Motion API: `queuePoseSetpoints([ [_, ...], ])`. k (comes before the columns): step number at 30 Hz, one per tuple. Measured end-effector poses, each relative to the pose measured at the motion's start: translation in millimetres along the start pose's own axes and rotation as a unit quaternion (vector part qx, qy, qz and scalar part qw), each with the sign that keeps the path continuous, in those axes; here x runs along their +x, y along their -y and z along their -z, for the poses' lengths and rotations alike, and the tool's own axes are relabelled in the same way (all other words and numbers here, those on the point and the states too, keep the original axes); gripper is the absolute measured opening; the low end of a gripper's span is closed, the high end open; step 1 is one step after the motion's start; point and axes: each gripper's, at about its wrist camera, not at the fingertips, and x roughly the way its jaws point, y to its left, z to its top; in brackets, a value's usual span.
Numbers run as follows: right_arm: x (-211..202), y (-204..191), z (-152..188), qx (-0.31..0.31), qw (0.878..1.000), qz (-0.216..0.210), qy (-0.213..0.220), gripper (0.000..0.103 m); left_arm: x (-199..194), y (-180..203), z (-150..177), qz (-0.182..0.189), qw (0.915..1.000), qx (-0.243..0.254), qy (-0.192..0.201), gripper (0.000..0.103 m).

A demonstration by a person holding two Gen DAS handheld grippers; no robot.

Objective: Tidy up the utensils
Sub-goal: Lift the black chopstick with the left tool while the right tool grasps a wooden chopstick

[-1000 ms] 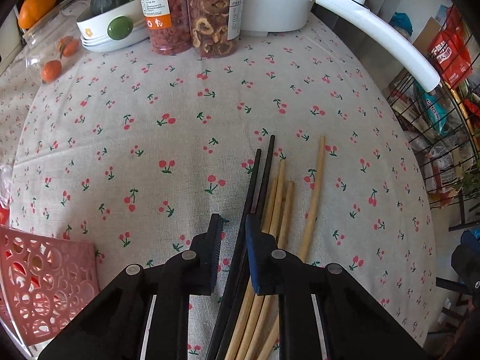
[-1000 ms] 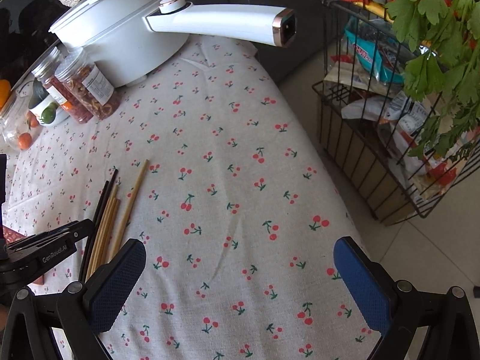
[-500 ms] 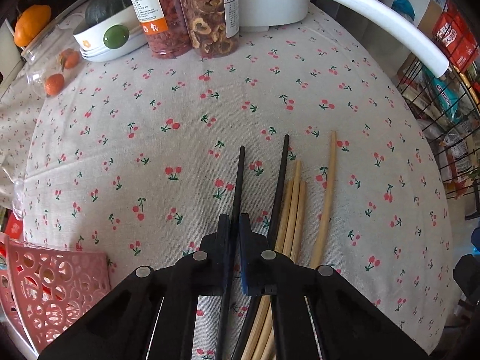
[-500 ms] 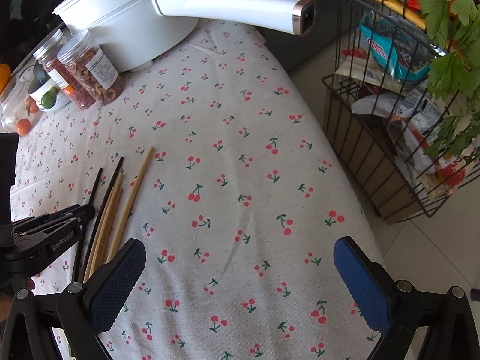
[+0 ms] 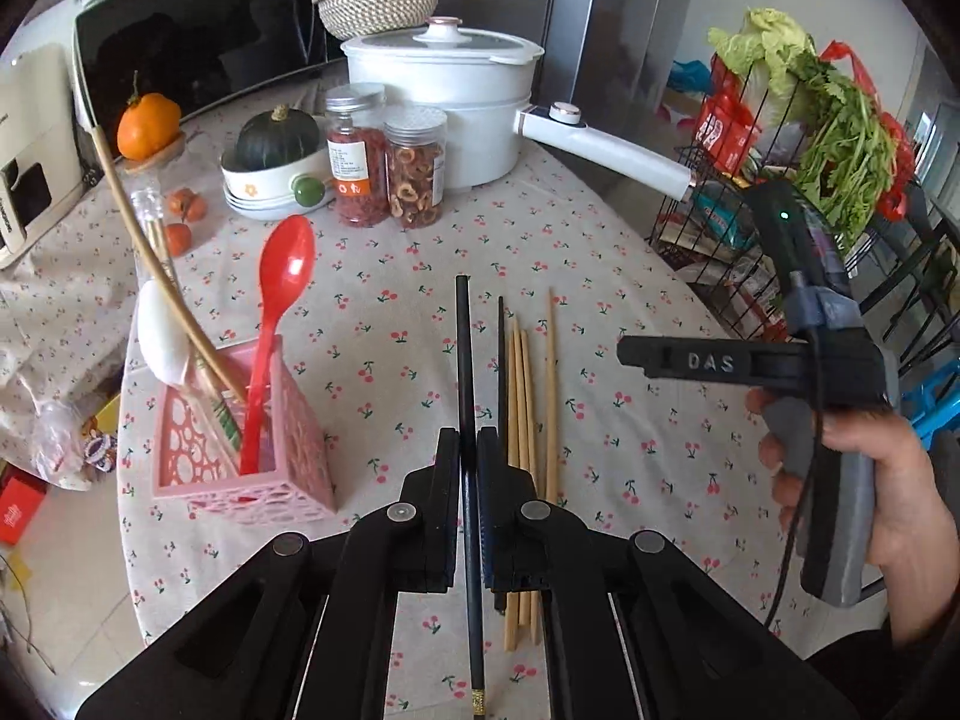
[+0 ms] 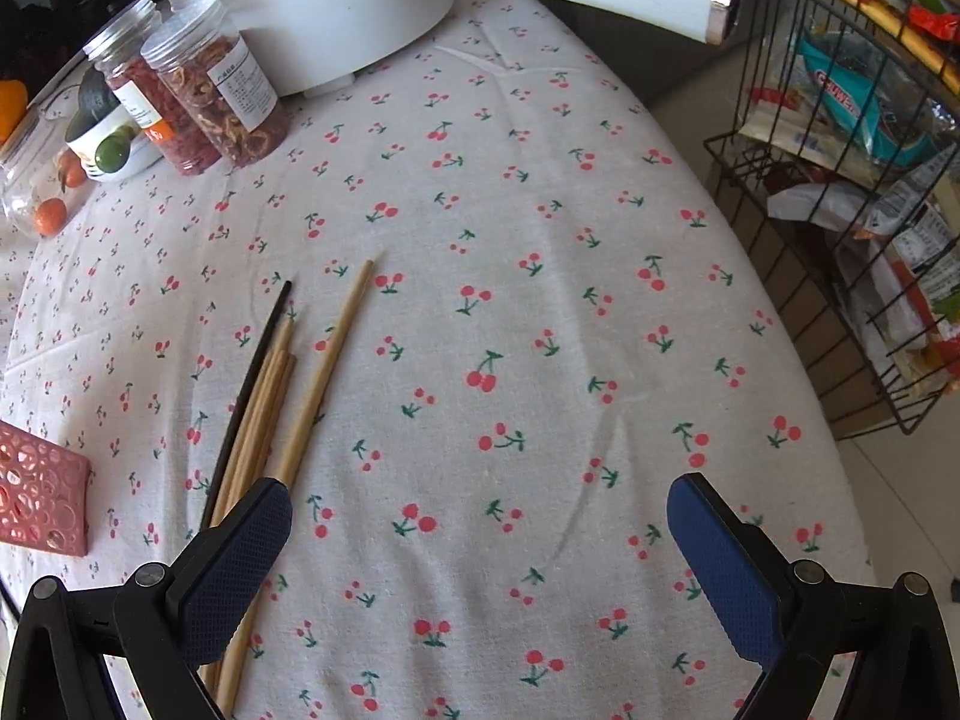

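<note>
— What have you got, and where does it go?

— My left gripper [image 5: 469, 462] is clamped on one black chopstick [image 5: 463, 372]. It runs straight out ahead of my pads, tip pointing away, and its decorated end trails back under me. The pink holder [image 5: 240, 450] stands ahead and to my left, with a red spoon [image 5: 282, 312] and a pale-handled utensil already upright in it.

— And the other claw?

— My right gripper [image 6: 480, 564] hangs wide open with nothing between its pads. The rest of the pile lies just off its left pad: a second black chopstick [image 6: 252, 384] and the wooden chopsticks [image 6: 324, 372], flat on the cherry-print cloth [image 6: 540, 300].

— How would you do this well?

— As I judge it, swing left until the holder sits under my fingertips, then tip the stick toward vertical so one end drops inside the rim — not onto the wall. The spoon leans across the opening, so I'd aim for the free corner. Keep the squeeze firm; a thin stick can pivot between pads. Let go only once it is well inside.
</note>
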Motion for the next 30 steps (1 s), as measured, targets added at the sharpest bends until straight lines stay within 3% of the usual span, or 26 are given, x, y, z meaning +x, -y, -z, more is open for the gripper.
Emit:
queuePoseSetpoints([
  [4,10,-12,-1,0.023,0.999,-0.026,-0.001,0.103,-19,-23,24,0.012,0.9992,-0.023,0.032,0.005],
  [5,13,-17,-1,0.021,0.999,-0.025,-0.003,0.101,-19,-31,27,0.018,0.9989,-0.035,0.024,0.005],
  [7,22,-27,0,0.011,1.000,-0.018,-0.010,0.091,-21,-40,25,0.056,0.9967,-0.058,0.016,0.005],
  [9,31,-35,-1,0.003,1.000,-0.011,-0.015,0.078,-24,-42,21,0.059,0.9961,-0.060,0.027,0.005],
  [14,50,-45,-7,0.002,1.000,-0.004,-0.001,0.060,-34,-51,18,0.076,0.9938,-0.071,0.040,0.005],
  [16,56,-51,-7,-0.009,1.000,0.017,0.009,0.053,-38,-52,18,0.085,0.9933,-0.067,0.042,0.005],
  [19,60,-67,-5,-0.045,0.996,0.078,0.019,0.036,-40,-52,18,0.082,0.9938,-0.060,0.046,0.005],
  [21,60,-71,-3,-0.052,0.996,0.069,0.017,0.011,-40,-52,20,0.083,0.9936,-0.062,0.044,0.005],
  [25,54,-69,2,-0.035,0.999,0.030,0.016,0.006,-43,-53,23,0.078,0.9938,-0.062,0.048,0.005],
  [30,23,-71,7,-0.037,0.998,-0.002,0.051,0.006,-61,-59,26,0.079,0.9920,-0.069,0.071,0.005],
])
